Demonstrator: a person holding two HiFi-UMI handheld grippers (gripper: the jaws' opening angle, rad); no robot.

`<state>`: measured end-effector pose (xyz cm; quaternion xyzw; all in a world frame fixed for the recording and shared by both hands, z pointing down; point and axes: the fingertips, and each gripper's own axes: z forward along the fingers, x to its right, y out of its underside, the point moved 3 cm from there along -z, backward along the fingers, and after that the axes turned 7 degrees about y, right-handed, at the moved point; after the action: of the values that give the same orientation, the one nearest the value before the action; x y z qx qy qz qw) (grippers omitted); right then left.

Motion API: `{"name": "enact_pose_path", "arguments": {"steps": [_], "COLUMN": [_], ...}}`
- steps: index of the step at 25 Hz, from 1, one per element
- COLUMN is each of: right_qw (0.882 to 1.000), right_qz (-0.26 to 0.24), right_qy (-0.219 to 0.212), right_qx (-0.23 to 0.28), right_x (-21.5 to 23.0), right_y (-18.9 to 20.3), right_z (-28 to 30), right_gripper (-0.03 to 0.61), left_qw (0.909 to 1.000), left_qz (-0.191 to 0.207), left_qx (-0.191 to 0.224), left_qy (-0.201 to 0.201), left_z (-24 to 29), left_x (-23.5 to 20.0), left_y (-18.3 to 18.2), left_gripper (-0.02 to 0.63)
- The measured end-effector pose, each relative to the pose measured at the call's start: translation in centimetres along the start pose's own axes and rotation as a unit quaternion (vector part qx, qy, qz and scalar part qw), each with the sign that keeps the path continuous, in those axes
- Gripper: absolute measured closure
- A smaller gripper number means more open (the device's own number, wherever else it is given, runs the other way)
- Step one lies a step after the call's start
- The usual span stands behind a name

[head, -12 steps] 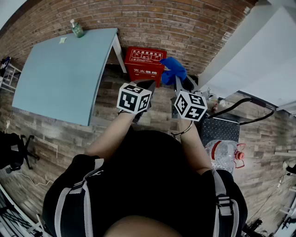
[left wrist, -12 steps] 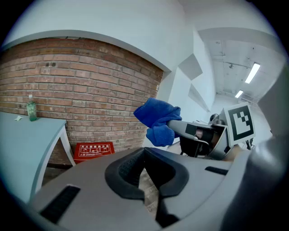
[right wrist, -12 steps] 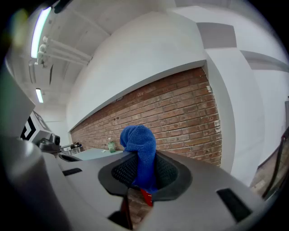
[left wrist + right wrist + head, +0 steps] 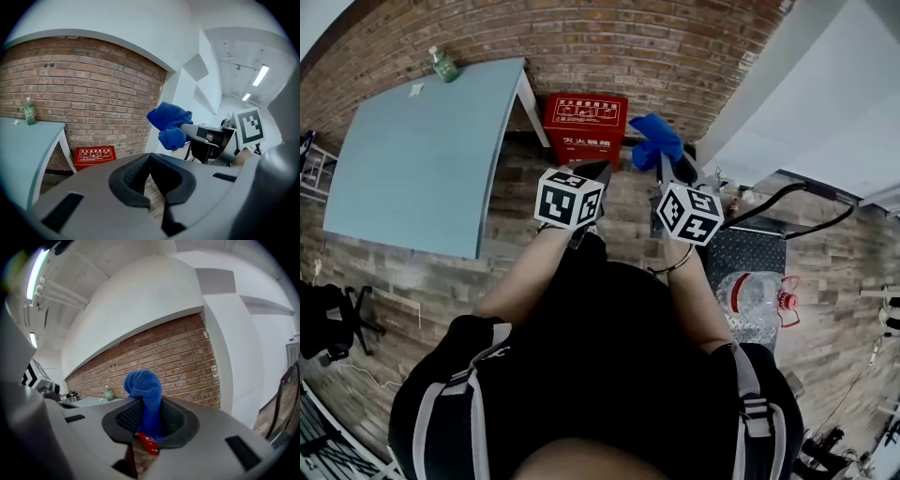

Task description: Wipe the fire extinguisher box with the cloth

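A red fire extinguisher box (image 4: pixel 585 122) with white print stands on the floor against the brick wall, beside the table leg; it also shows in the left gripper view (image 4: pixel 95 156). My right gripper (image 4: pixel 659 161) is shut on a blue cloth (image 4: pixel 655 139), held in the air to the right of the box and apart from it. The cloth (image 4: pixel 145 397) bunches up between the jaws in the right gripper view. My left gripper (image 4: pixel 598 170) hangs just in front of the box, jaws together with nothing between them (image 4: pixel 152 180).
A pale blue table (image 4: pixel 422 150) stands at the left with a green bottle (image 4: pixel 442 64) on its far edge. A black diamond-plate cart (image 4: pixel 746 253) with a handle and a large water jug (image 4: pixel 757 300) sit at the right. White wall (image 4: pixel 806 94) at right.
Both grippers have shifted slightly; the box and table sit a little further left and higher in view. The cloth stays held in the right gripper.
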<state>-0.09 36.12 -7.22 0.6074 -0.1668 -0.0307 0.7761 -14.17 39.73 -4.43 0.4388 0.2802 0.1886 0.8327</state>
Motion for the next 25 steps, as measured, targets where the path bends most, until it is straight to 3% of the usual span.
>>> {"name": "enact_pose_path", "arguments": {"steps": [12,25], "right_qw": [0.998,0.996], "right_qz": [0.008,-0.004], "right_qy": [0.065,0.075], "right_qx": [-0.02,-0.043], "right_x": [5.8,8.5], "right_y": [0.8,0.5], "right_z": [-1.3,4.5], "right_gripper": [0.489,0.489], "left_qw": [0.9984,0.9959], "left_qz": [0.01,-0.011], "left_qx": [-0.021,-0.053], "left_qy": [0.051,0.073], "left_z": [5.6,13.2], "left_x": [1.4,-2.1], "left_y": [-0.9,-2.7], "left_gripper": [0.606,0.606]}}
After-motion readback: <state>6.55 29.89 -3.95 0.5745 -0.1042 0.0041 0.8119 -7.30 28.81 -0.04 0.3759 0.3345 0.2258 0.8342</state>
